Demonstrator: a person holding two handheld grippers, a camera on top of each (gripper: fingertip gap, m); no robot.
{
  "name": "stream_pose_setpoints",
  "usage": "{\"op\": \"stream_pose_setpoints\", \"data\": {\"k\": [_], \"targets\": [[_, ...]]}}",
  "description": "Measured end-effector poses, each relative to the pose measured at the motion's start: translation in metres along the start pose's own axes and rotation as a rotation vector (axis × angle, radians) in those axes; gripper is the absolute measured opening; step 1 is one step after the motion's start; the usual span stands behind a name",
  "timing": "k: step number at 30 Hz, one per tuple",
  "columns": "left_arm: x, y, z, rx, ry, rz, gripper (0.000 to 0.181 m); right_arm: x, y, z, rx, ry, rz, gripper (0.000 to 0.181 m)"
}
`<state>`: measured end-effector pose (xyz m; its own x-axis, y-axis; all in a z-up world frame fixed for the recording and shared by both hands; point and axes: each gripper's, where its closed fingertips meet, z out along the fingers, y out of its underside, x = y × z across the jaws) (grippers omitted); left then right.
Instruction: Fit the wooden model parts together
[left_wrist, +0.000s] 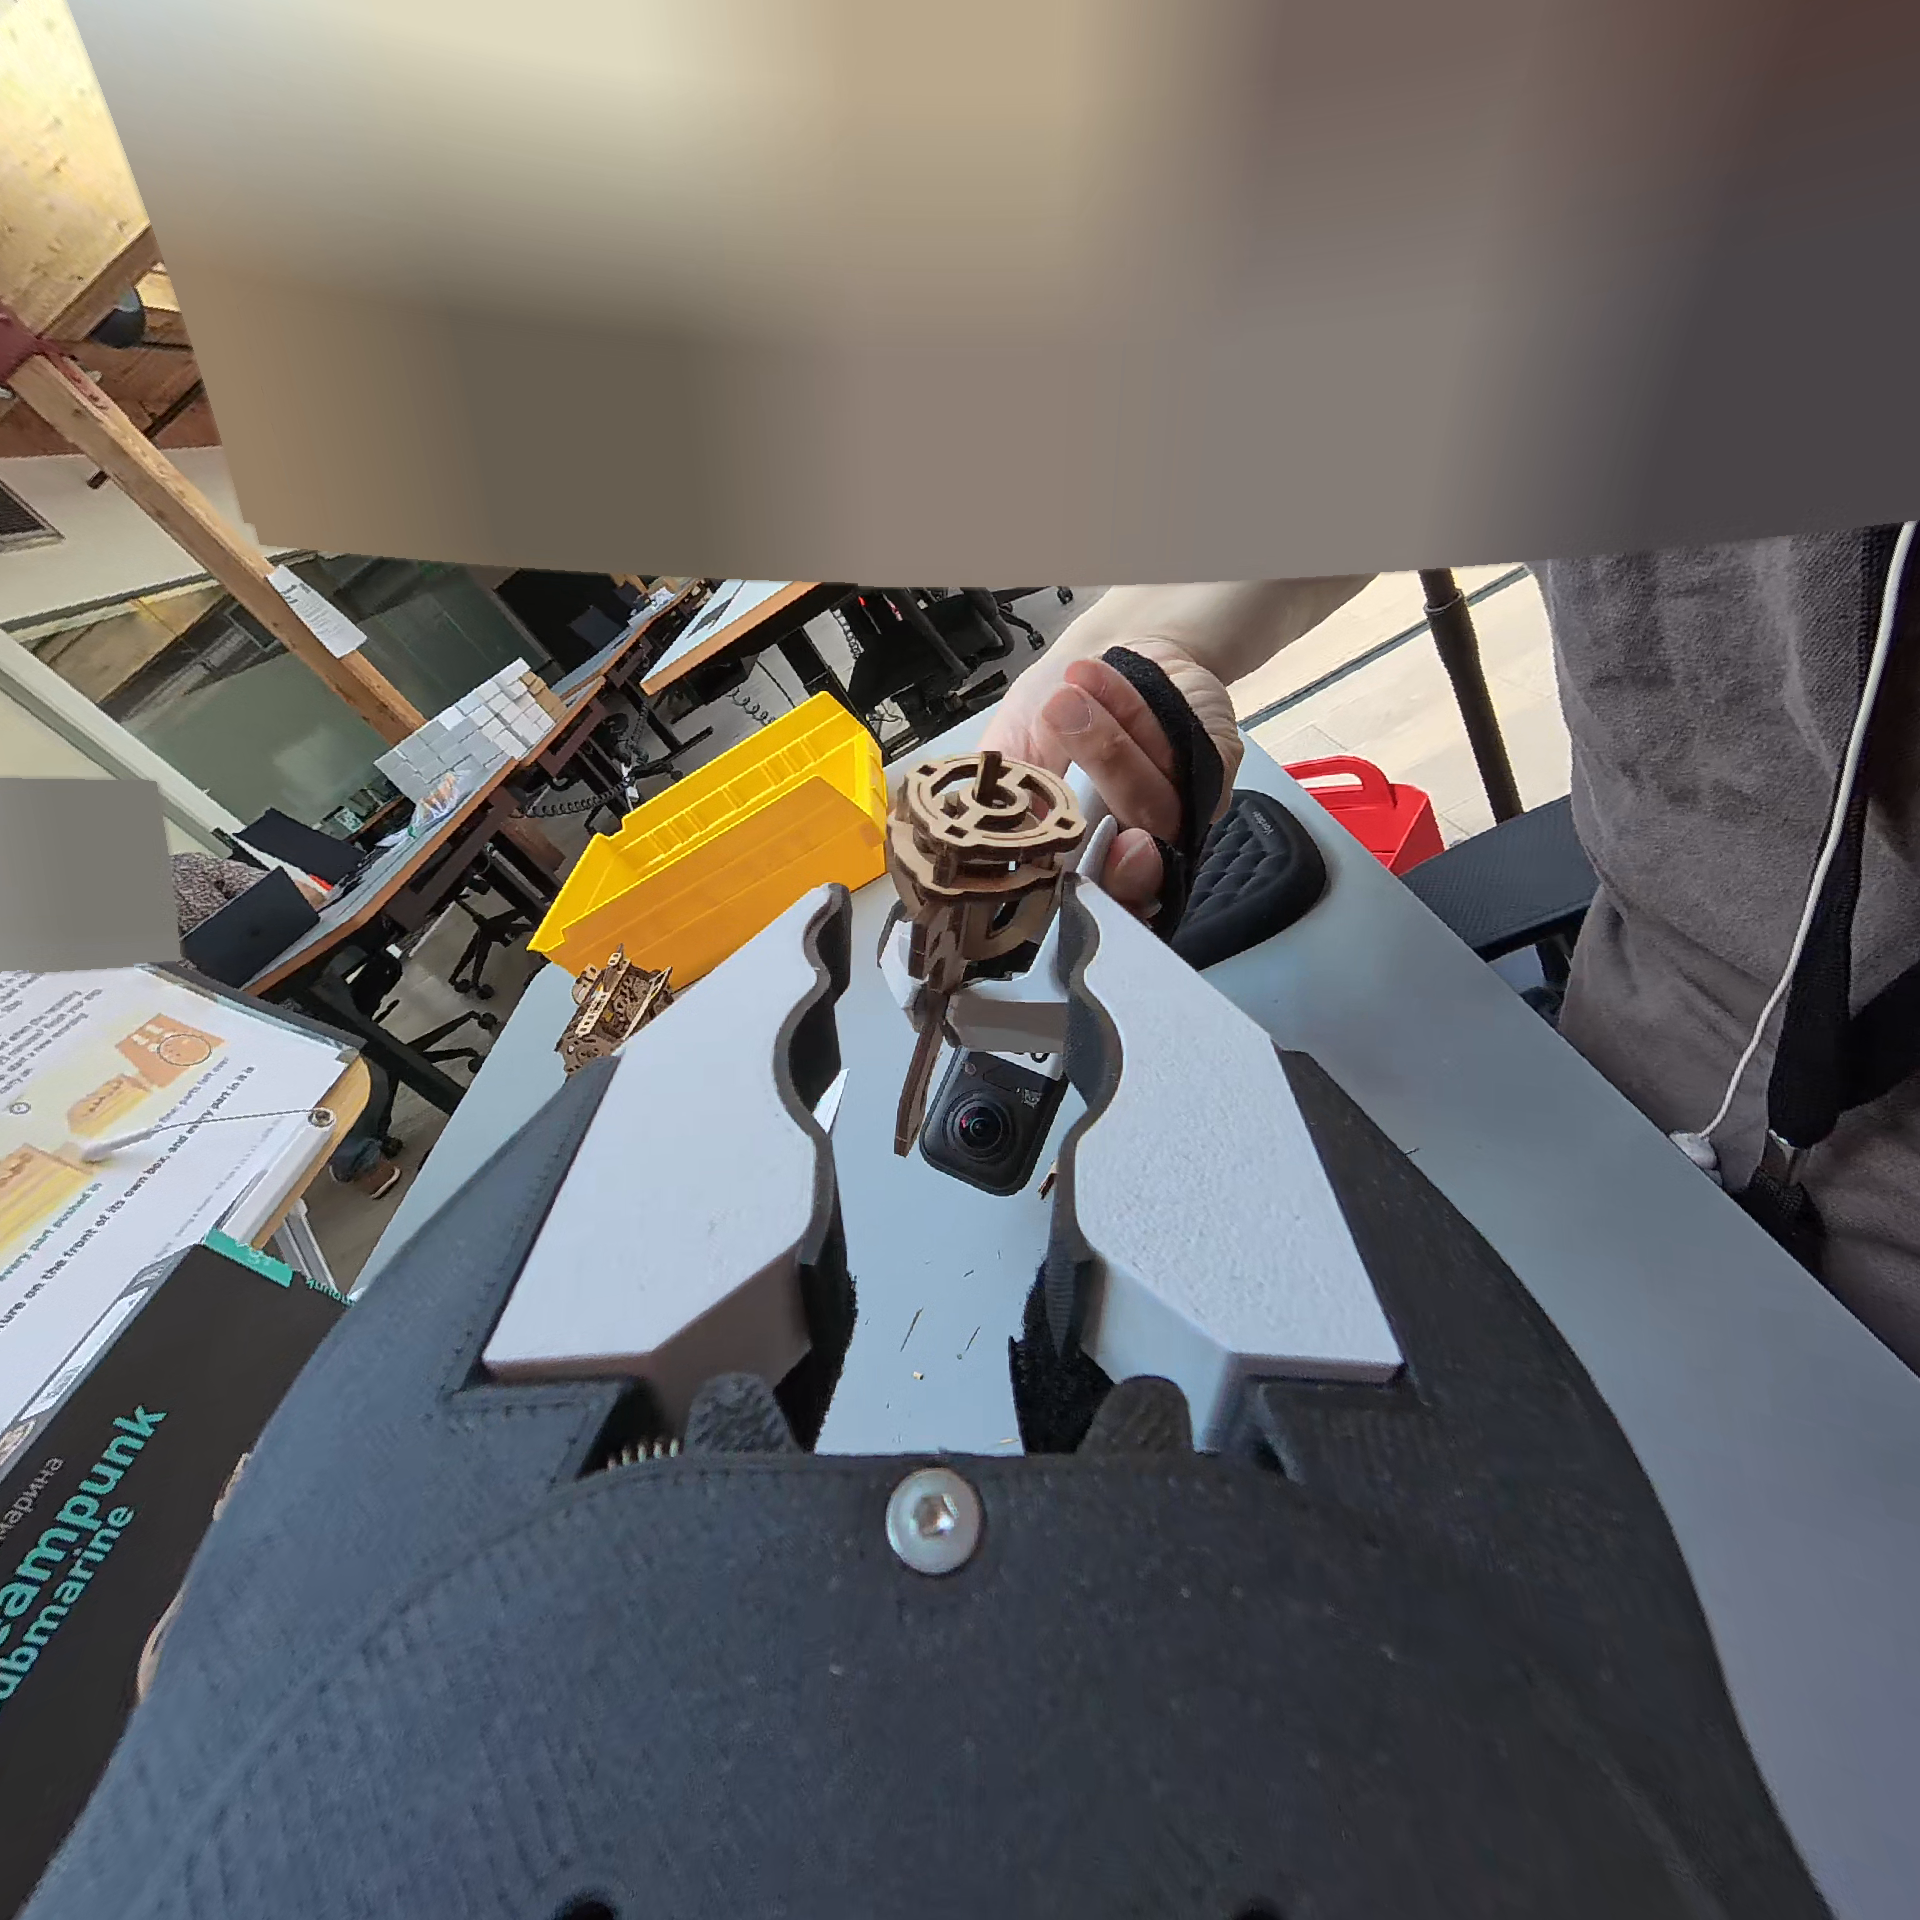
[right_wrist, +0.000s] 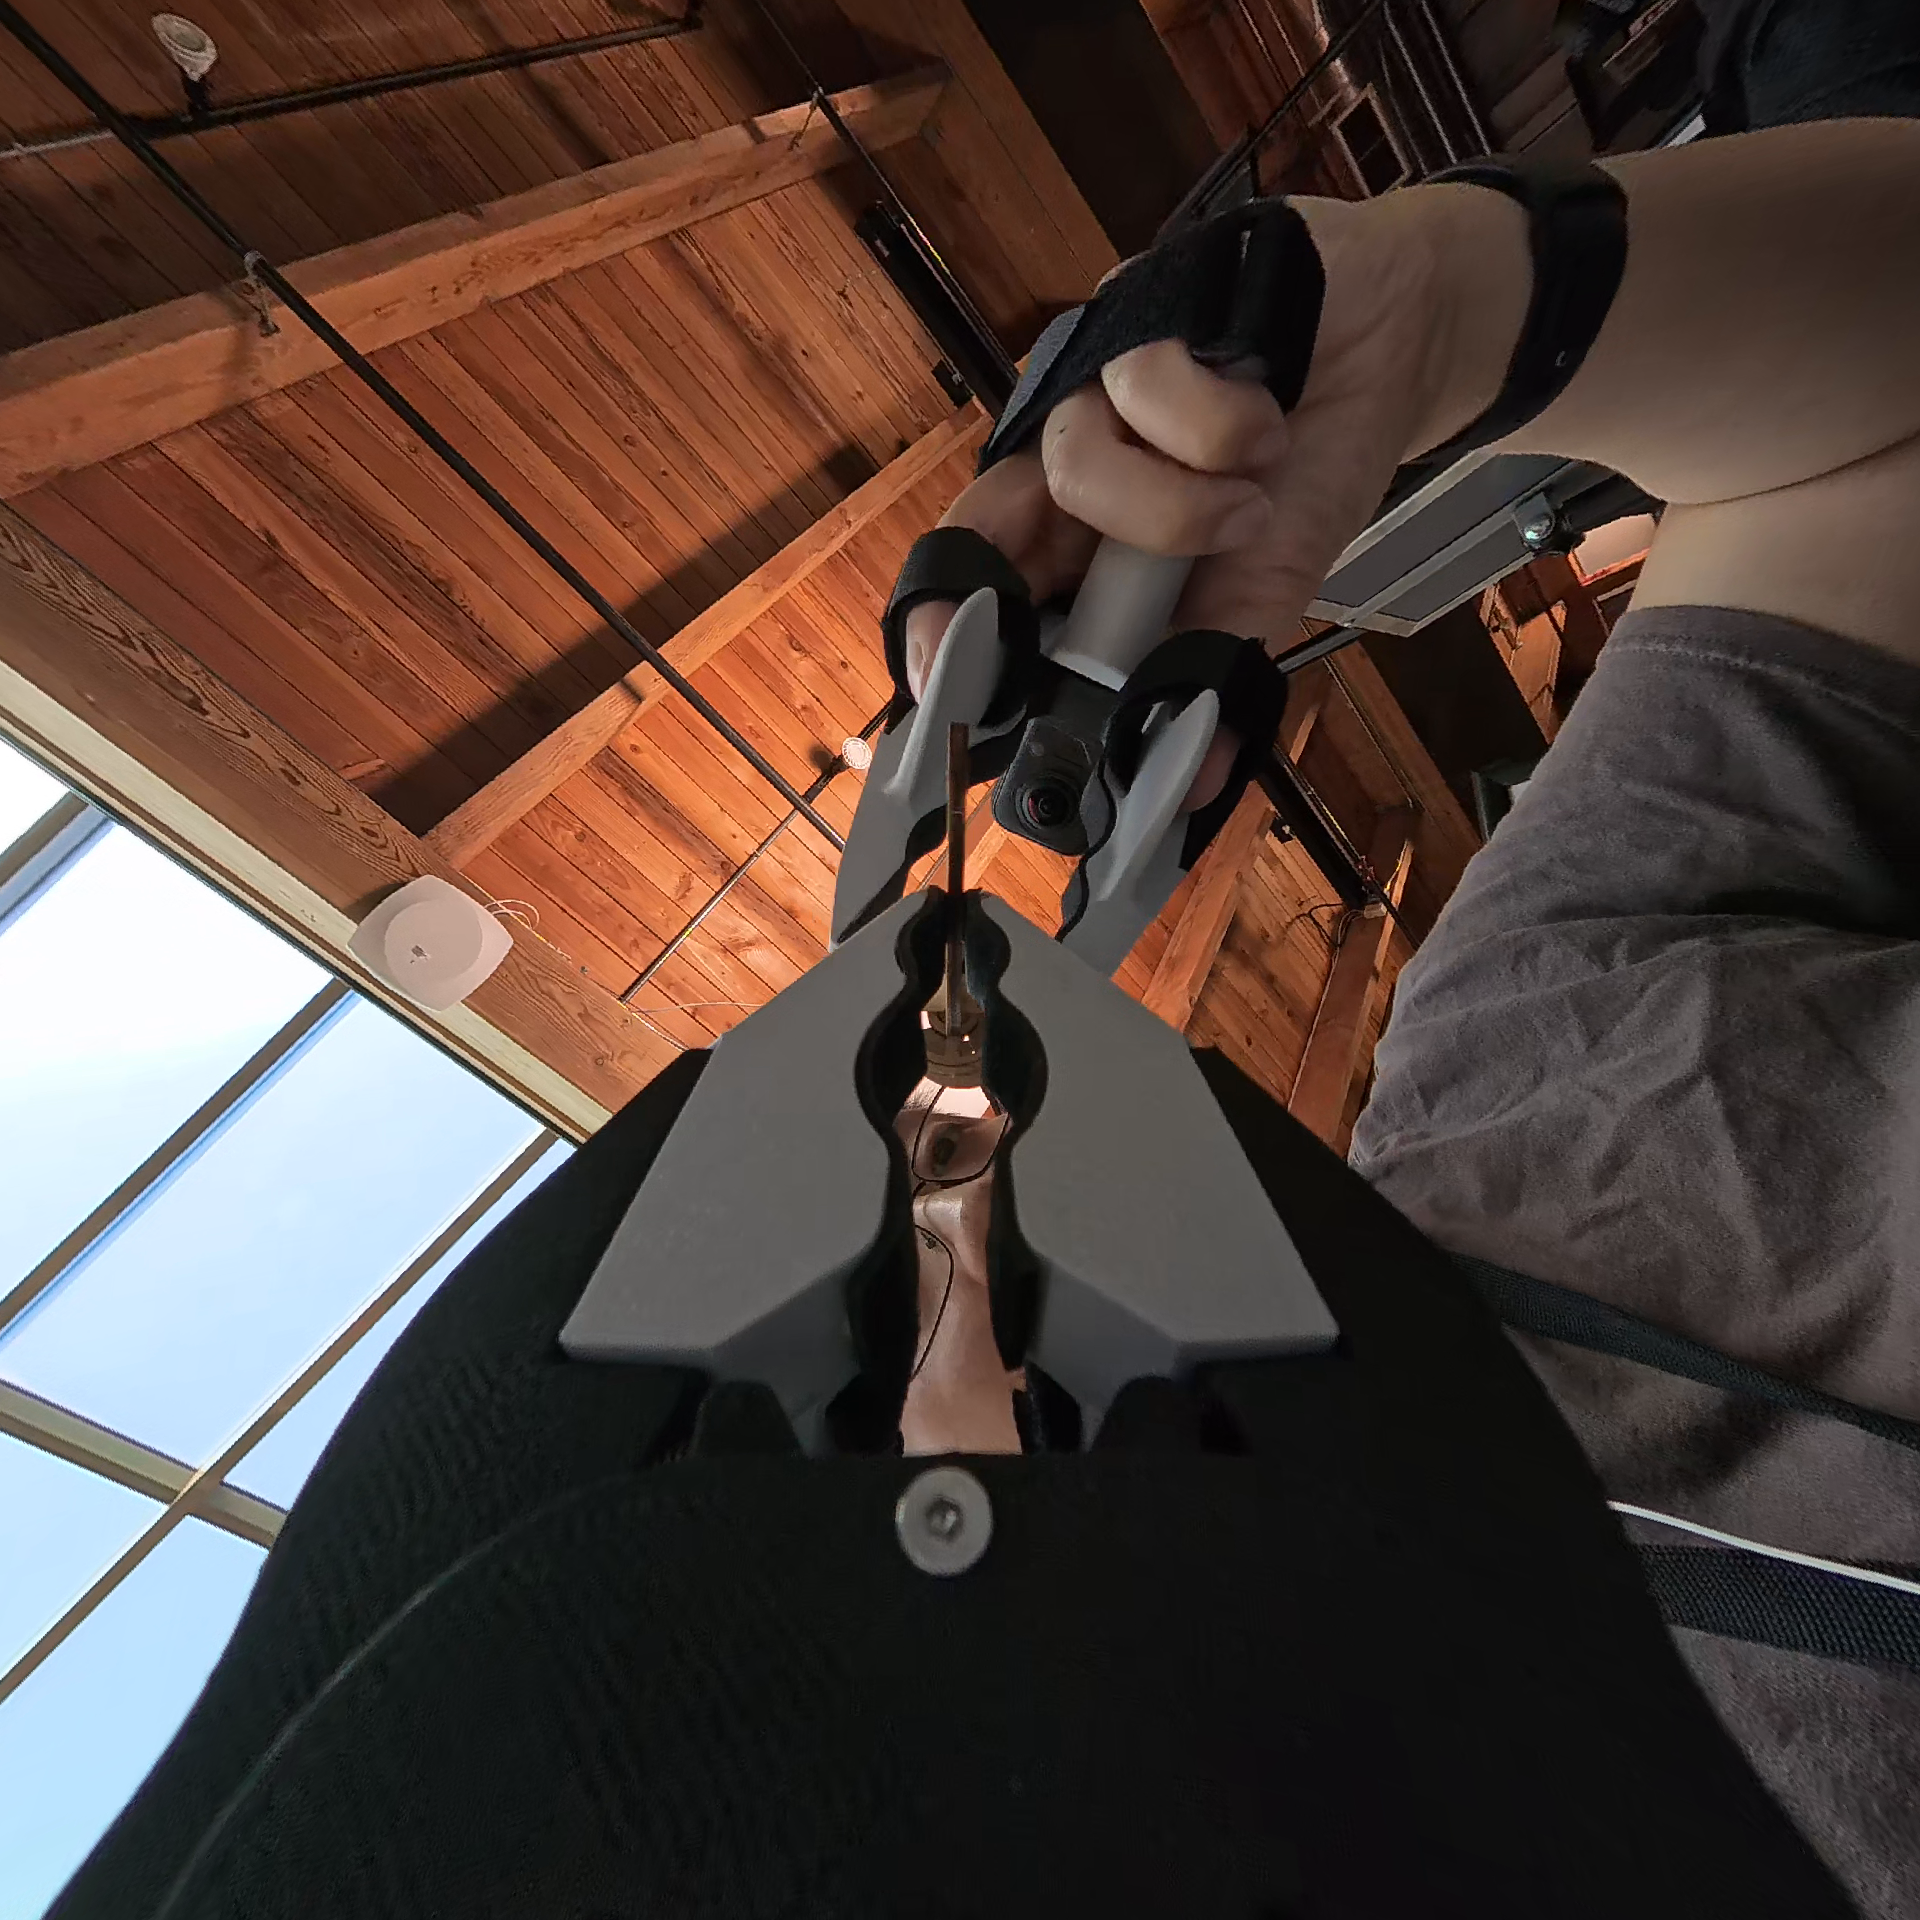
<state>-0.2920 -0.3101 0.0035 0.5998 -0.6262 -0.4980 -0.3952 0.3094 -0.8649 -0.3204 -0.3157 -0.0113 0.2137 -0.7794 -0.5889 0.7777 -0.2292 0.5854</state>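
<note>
A brown wooden model (left_wrist: 977, 842) with a round slotted top and a thin stem pointing down is held up above the grey table (left_wrist: 1455, 1091). My right gripper (left_wrist: 961, 1003) faces the left wrist camera and is shut on it. In the right wrist view my right gripper (right_wrist: 956, 904) points up at the ceiling, shut on the thin wooden stem (right_wrist: 956, 821), seen edge-on. My left gripper (left_wrist: 956, 920) is open, with its fingers (right_wrist: 914, 769) on either side of the model and not clamping it.
A second wooden model (left_wrist: 613, 1008) stands at the table's far left edge by a yellow bin (left_wrist: 727, 852). A black wrist rest (left_wrist: 1247, 883) lies behind. A dark box (left_wrist: 104, 1507) and an instruction sheet (left_wrist: 135, 1091) are at the left. A person in a grey shirt (left_wrist: 1714, 831) is at the right. Only a small space, under 4 cm, lies between the two pairs of fingers.
</note>
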Motion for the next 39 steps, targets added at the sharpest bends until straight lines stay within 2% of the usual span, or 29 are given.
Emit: {"op": "stream_pose_setpoints", "data": {"k": [6,14,28,39], "targets": [[0.005,-0.004,0.002,0.014,0.025,0.020,0.030,0.001,0.000,0.000,0.000,-0.021,0.021,0.000],[0.001,-0.005,0.004,0.044,0.012,-0.012,0.033,-0.004,-0.001,0.002,0.002,-0.066,0.029,0.000],[-0.002,-0.004,0.007,0.034,-0.010,-0.005,0.030,-0.007,-0.005,0.002,0.010,-0.057,-0.002,0.001],[-0.007,-0.010,0.006,0.071,-0.025,-0.049,0.030,-0.014,-0.005,0.004,0.006,-0.060,-0.085,0.026]]}}
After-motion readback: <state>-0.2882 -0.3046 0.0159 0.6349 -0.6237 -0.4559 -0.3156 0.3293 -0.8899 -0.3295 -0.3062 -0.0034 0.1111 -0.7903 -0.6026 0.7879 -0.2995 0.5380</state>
